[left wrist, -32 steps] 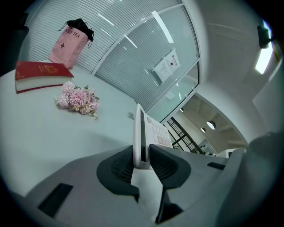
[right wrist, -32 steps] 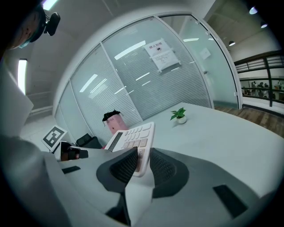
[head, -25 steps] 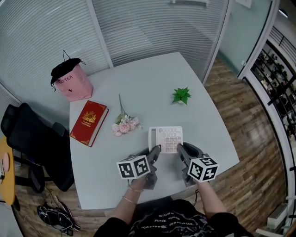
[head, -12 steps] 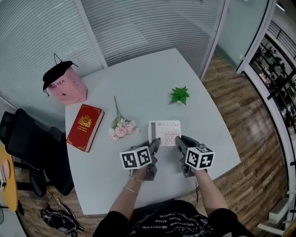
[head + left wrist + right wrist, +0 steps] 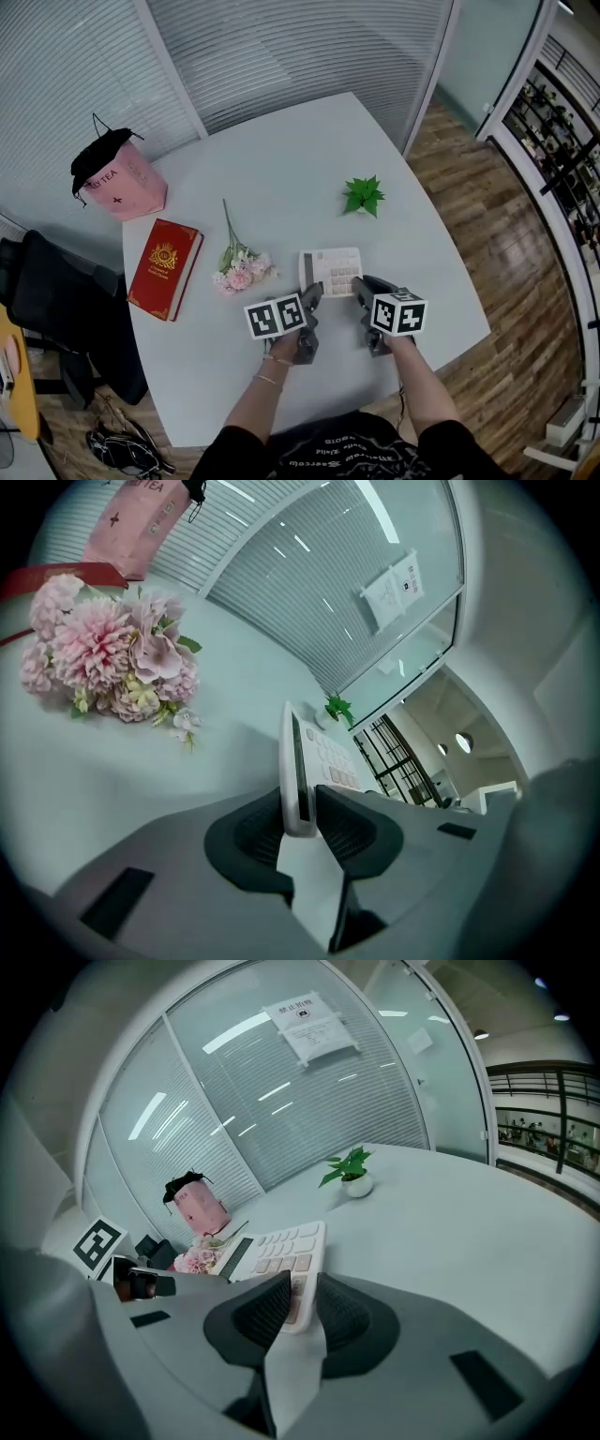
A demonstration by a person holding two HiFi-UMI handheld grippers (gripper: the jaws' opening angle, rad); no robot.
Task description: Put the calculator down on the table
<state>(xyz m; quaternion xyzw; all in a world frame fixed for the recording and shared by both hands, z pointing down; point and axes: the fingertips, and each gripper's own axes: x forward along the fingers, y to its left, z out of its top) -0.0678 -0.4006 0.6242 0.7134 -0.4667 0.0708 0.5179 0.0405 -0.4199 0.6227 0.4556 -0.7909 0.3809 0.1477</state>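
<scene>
A white calculator [image 5: 331, 270] with pale keys hangs low over the pale table [image 5: 281, 169], held from two sides. My left gripper [image 5: 309, 298] is shut on its near left edge; in the left gripper view the calculator [image 5: 298, 771] stands on edge between the dark ribbed pads. My right gripper [image 5: 360, 292] is shut on the near right corner, where the calculator [image 5: 277, 1255] shows its keys and display. From these views I cannot tell whether its underside touches the table.
Pink flowers [image 5: 239, 267] lie just left of the calculator. A red book [image 5: 166, 267] sits further left, a pink bag [image 5: 117, 183] at the far left corner. A small potted plant [image 5: 364, 197] stands beyond the calculator. A black chair [image 5: 56, 300] is beside the table.
Both grippers have sunk toward the table with the calculator held between them, and moved slightly forward. The grip on each side is unchanged.
</scene>
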